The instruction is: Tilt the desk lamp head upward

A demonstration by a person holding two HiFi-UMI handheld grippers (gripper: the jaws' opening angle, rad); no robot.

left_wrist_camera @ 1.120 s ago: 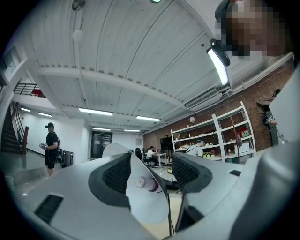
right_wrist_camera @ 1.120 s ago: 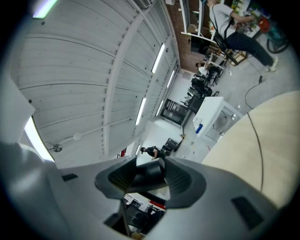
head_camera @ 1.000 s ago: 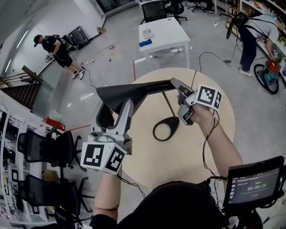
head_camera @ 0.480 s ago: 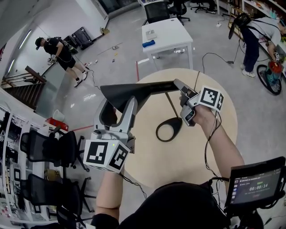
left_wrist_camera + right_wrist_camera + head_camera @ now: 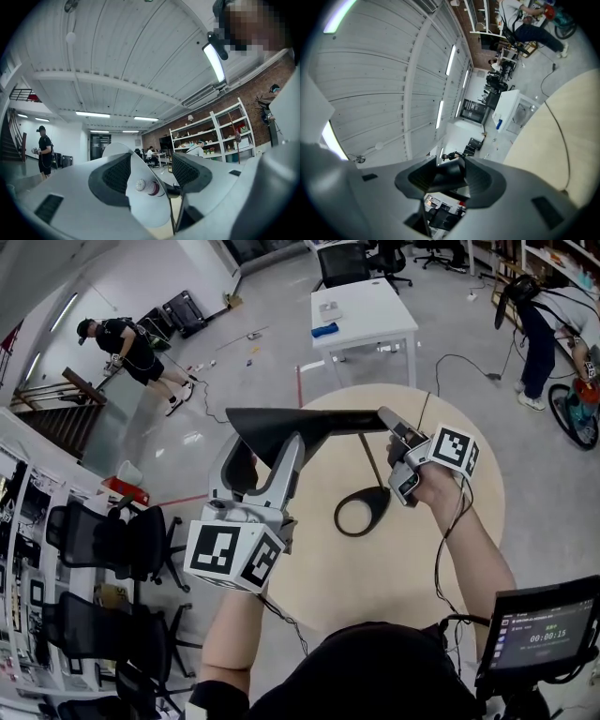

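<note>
Pinching with the left hand-held gripper [image 5: 149, 174], lower left of centre, across the black wedge-shaped lamp head [image 5: 281, 423], white inside with a small bulb [image 5: 149, 187]. Clamping with the right hand-held gripper [image 5: 392, 427], centre right, on the dark rear end of that head. Raised above a thin stem [image 5: 372, 465] and black ring-shaped base [image 5: 361, 512] on the round pale wooden worktop [image 5: 375, 582]. Probably light and rigid, stiff at the hinge, with a slick shell. Best gripped across the shade, braced near the joint, lifted gently so as not to tip the base.

This is an open, lab-like workspace. Black office chairs [image 5: 117, 540] fill the left edge, and a white desk [image 5: 366, 310] stands at upper centre. Shelves [image 5: 211, 136] line a brick wall [image 5: 267, 86].
</note>
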